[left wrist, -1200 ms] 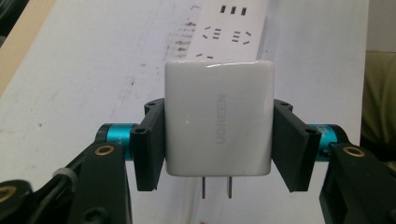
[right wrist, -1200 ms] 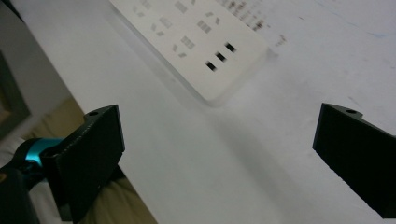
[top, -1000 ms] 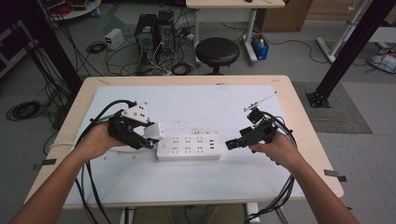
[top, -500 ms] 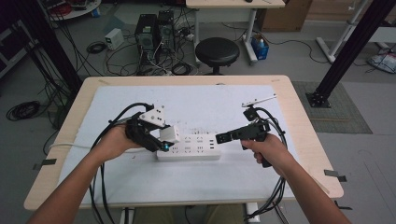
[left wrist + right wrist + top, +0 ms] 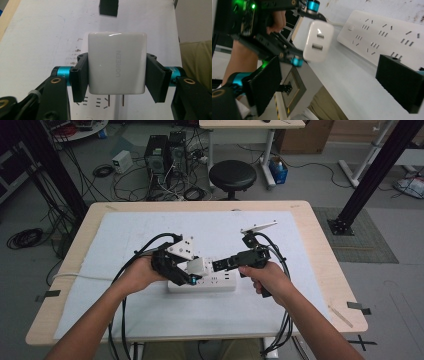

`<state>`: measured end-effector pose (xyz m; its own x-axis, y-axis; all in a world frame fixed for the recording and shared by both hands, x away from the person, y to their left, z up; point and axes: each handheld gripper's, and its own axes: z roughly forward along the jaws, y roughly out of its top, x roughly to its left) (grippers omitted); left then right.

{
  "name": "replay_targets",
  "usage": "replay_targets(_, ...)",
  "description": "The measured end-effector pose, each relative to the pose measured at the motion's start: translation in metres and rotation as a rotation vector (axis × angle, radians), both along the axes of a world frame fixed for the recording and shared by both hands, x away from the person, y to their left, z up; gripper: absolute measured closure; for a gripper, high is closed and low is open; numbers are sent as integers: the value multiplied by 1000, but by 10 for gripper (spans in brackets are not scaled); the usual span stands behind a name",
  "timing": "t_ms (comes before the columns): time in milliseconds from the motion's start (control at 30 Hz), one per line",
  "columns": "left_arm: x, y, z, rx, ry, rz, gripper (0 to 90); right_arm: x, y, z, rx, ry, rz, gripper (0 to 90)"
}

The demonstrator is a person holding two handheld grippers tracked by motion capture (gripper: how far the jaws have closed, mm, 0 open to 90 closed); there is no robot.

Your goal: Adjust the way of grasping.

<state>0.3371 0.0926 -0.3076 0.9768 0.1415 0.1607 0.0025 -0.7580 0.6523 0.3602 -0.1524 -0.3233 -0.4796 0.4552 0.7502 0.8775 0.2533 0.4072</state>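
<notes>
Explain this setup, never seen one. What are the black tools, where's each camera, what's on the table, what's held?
No robot here: a person holds a two-jaw gripper in each hand. The high view looks down from above the person's side; the other two cameras ride on the grippers and look along their jaws. On the white-covered table lies a white power strip. The left gripper clamps a white charger, its two prongs hanging just above the strip's sockets. The right gripper is open and empty, pointing at the charger from nearby.

White charger [image 5: 116, 63], white power strip [image 5: 210, 284], black-and-teal left hand-held gripper [image 5: 116, 75].
</notes>
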Motion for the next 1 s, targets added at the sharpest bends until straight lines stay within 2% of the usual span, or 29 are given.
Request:
replay_targets(33,0,-2,0,1,0,-3,425,1,2,-1,6,-12,-3,166)
replay_targets(200,0,-9,-1,7,-11,-10,425,7,8,-7,13,33,-4,187)
replay_targets(367,-1,-14,-1,5,-20,-20,424,8,13,-13,17,50,10,260)
replay_targets(400,-1,-14,-1,11,-22,-20,424,9,14,-13,17,59,9,304)
replay_targets(433,-1,-15,-2,13,-24,-17,425,9,14,-14,28,65,14,350)
replay_targets(567,-2,-16,-2,13,-36,-17,425,11,14,-18,45,87,0,417)
replay_targets(667,-2,-17,-2,11,-47,-17,425,13,14,-24,75,127,-6,452)
replay_targets(767,-3,-19,-2,17,-59,-18,425,13,14,-27,86,139,-4,474)
replay_targets(900,-3,-21,-3,33,-76,-15,425,14,15,-30,121,150,-2,598)
replay_targets(1000,-3,-22,-4,38,-86,-6,424,15,14,-32,140,164,-11,609)
